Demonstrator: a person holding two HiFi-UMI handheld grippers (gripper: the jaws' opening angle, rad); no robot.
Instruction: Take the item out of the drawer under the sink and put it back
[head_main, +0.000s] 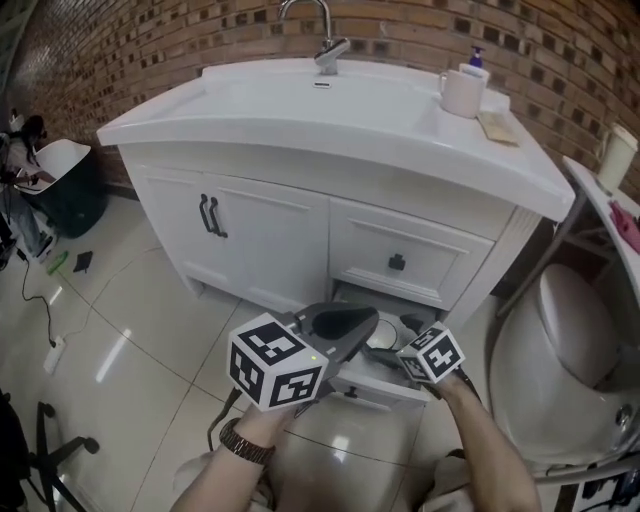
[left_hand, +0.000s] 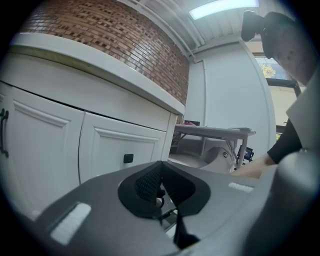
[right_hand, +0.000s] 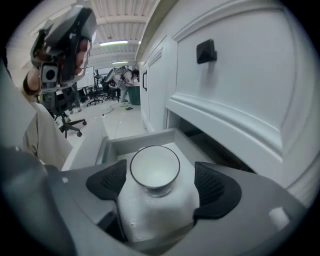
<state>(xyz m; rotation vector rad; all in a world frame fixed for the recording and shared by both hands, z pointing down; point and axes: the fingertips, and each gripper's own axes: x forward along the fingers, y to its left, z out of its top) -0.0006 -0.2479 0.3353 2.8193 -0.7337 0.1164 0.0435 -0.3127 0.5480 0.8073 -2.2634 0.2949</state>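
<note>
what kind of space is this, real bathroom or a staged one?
Probably a bathroom set staged in an office or lab: a white sink vanity with faucet, a toilet beside it and a brick wall behind, yet office chairs stand on the open floor beyond.

- My head camera looks steeply down from above onto the white panelled vanity cabinet (head_main: 260, 230) and its open bottom drawer (head_main: 385, 385).
- The camera on my left claw (left_hand: 161, 187) sits low and near the cabinet front, facing along it rightward.
- The camera on my right claw (right_hand: 156, 182) peers closely into that drawer.
- All three share the small black drawer knob (head_main: 397, 262).
</note>
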